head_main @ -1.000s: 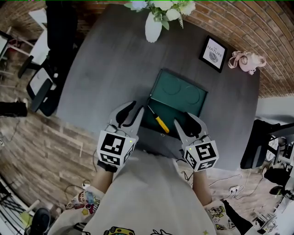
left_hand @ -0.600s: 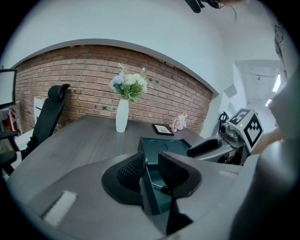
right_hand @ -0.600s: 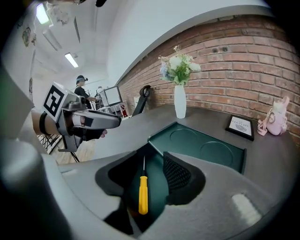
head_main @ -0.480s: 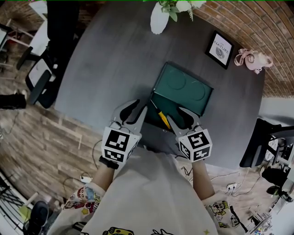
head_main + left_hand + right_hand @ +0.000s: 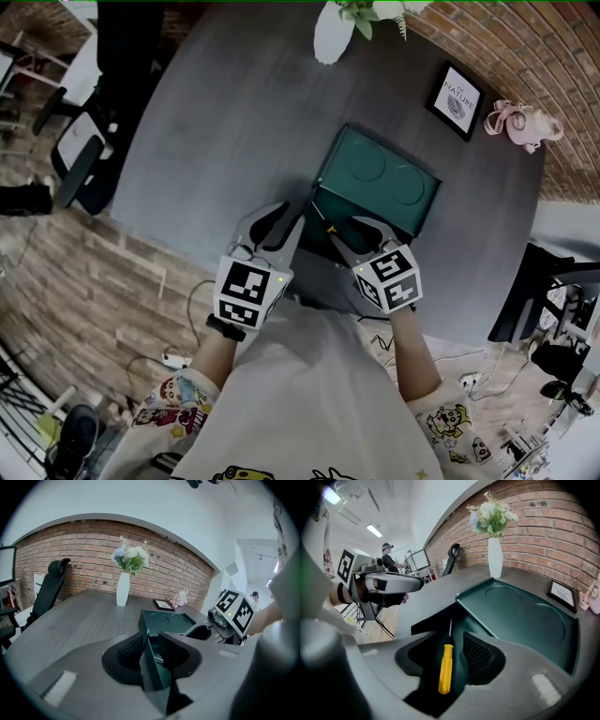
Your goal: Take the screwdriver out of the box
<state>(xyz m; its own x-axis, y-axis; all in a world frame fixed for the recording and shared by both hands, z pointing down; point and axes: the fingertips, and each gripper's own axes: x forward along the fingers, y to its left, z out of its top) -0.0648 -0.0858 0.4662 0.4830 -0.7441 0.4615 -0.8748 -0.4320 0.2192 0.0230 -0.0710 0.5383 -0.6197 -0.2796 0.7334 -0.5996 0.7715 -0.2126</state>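
Observation:
A dark green box (image 5: 380,178) lies open on the grey table, lid folded back. The screwdriver (image 5: 446,667), with a yellow handle and a thin steel shaft, lies on the box floor; in the head view only a sliver of the screwdriver (image 5: 327,228) shows. My right gripper (image 5: 443,641) is open and lowered into the box, one jaw on each side of the handle, not touching it. My left gripper (image 5: 151,637) is open and straddles the box's left wall (image 5: 146,651), with a slit still showing beside the right pad. In the head view the left gripper (image 5: 286,214) and right gripper (image 5: 345,228) sit close together at the box's near end.
A white vase of flowers (image 5: 333,33) stands at the table's far edge. A framed picture (image 5: 459,94) and a pink object (image 5: 520,122) lie at the far right. An office chair (image 5: 84,159) stands left of the table. The near table edge runs just below the grippers.
Both grippers have moved forward to the box. The right gripper has swung left over the screwdriver and now hides most of it in the head view.

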